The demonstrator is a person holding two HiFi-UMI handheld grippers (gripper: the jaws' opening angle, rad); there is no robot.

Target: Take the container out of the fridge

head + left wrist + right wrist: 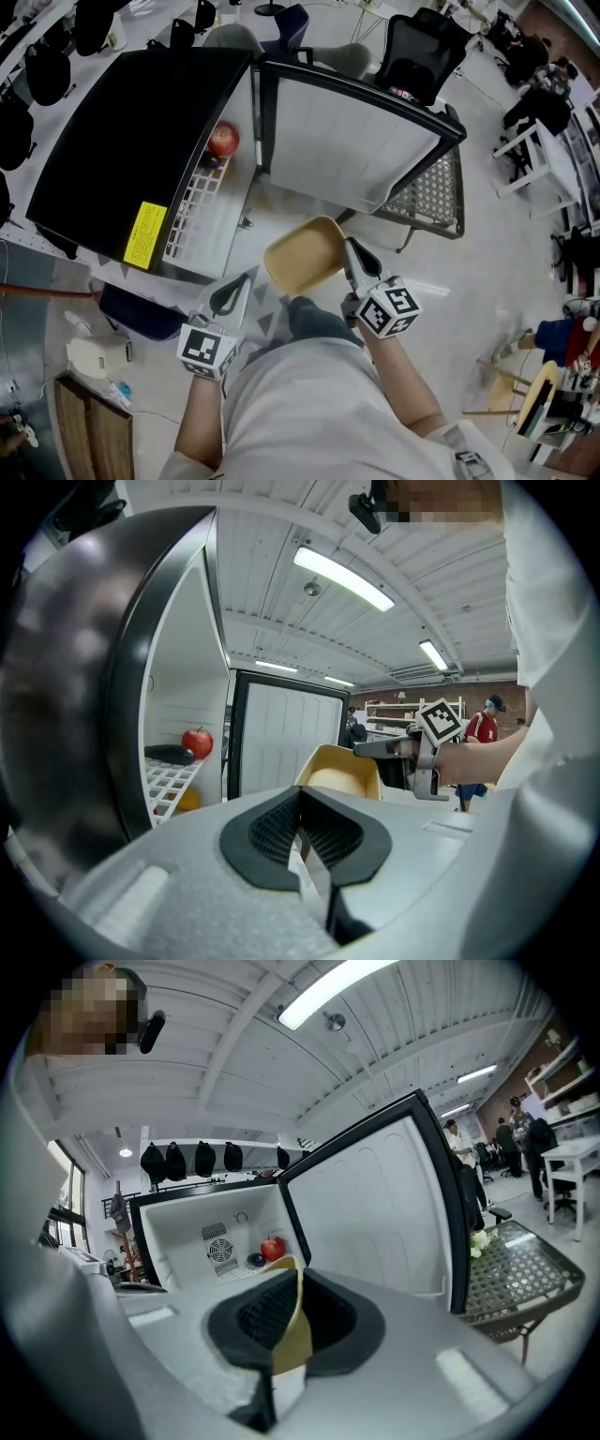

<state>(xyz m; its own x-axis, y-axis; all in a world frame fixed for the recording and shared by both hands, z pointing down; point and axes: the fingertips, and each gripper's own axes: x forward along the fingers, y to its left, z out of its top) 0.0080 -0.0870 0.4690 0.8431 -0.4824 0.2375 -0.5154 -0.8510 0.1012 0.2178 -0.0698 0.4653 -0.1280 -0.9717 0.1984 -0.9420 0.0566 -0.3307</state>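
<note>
A yellow container hangs in front of the open black fridge, outside it. My right gripper is shut on the container's right rim, which runs up between the jaws. The left gripper is just left of the container, shut with nothing in it. From the left gripper view, the right gripper holds the container beside the white door. A red apple sits on the fridge's wire shelf.
The fridge door stands wide open to the right. A dark round item lies by the apple, and an orange one sits lower. A mesh cart, an office chair and white desks stand beyond.
</note>
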